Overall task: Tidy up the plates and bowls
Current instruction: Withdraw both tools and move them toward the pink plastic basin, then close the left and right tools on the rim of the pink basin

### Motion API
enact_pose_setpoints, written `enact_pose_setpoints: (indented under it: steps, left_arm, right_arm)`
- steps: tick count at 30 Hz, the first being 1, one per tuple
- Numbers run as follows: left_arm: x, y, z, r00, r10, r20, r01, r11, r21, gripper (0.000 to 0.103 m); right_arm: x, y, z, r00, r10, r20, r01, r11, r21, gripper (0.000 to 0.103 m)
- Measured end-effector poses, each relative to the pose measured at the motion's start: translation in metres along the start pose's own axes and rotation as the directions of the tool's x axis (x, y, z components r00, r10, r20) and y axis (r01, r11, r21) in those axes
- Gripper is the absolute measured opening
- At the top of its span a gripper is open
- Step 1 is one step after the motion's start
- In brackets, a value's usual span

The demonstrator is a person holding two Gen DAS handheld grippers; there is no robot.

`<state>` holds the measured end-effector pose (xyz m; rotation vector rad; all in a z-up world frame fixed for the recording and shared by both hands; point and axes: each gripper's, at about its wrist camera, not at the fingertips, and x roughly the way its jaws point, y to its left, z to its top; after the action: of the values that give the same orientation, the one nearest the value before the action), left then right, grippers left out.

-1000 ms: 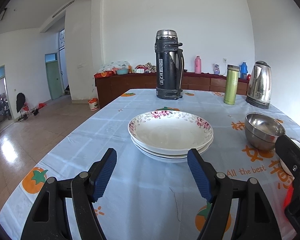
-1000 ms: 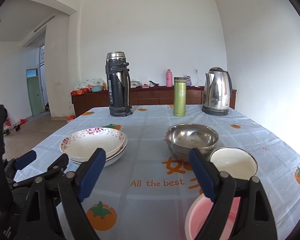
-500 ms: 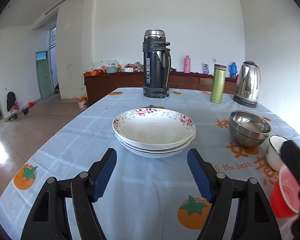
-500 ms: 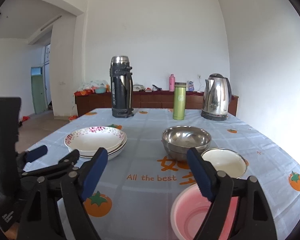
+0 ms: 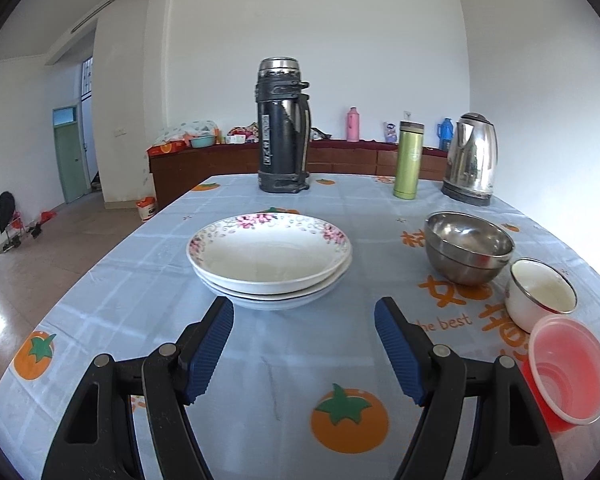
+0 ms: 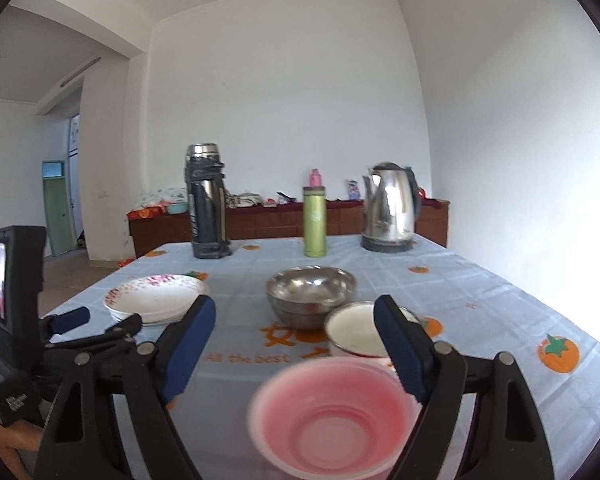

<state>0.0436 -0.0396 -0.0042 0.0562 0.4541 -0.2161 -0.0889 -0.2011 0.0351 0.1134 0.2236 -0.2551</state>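
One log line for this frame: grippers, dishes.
left gripper open, empty | right gripper open, empty | plates stacked | steel bowls nested | pink bowl loose

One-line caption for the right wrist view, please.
Open right gripper above a red plastic bowl, with white enamel bowl, steel bowls and floral plates beyond.

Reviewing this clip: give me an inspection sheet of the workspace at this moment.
Surface: table under a blue tomato-print cloth.
Job's things: stacked floral plates; nested steel bowls; white enamel bowl; pink plastic bowl, none held.
Clutter: black thermos, green flask, kettle at the far edge.
Grippers: left gripper and right gripper open, holding nothing.
Cables: nothing seen.
Surroundings: white walls, cluttered sideboard, green door.
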Motion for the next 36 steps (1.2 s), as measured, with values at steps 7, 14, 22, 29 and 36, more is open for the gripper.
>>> enact_pose_setpoints:
  steps: [7, 14, 22, 29, 36]
  left_arm:
    - [-0.001, -0.018, -0.001, 0.999, -0.033, -0.006, 0.033, 0.999, 0.030, 0.075]
    - [-0.001, -0.032, -0.002, 0.995, -0.092, -0.027, 0.093, 0.995, 0.035, 0.075]
    - [0.006, -0.053, 0.006, 0.979, -0.193, -0.071, 0.197, 0.980, 0.043, 0.075]
    - [0.019, -0.062, 0.008, 0.945, -0.291, -0.147, 0.295, 0.956, 0.005, 0.075]
    - [0.007, -0.080, -0.005, 0.895, -0.392, -0.212, 0.407, 0.913, 0.026, 0.075]
  right_arm:
    - [-0.002, -0.043, -0.004, 0.996, -0.079, -0.043, 0.081, 0.996, 0.047, 0.083]
    - [-0.004, -0.082, -0.003, 0.990, -0.112, -0.083, 0.119, 0.989, 0.087, 0.077]
    - [0.010, -0.114, 0.000, 0.985, -0.021, -0.174, 0.050, 0.985, 0.163, 0.066]
    - [0.033, -0.136, 0.001, 0.962, 0.052, -0.269, 0.018, 0.968, 0.251, 0.049]
    - [0.027, -0.121, -0.018, 0.915, 0.187, -0.358, -0.079, 0.952, 0.296, 0.050]
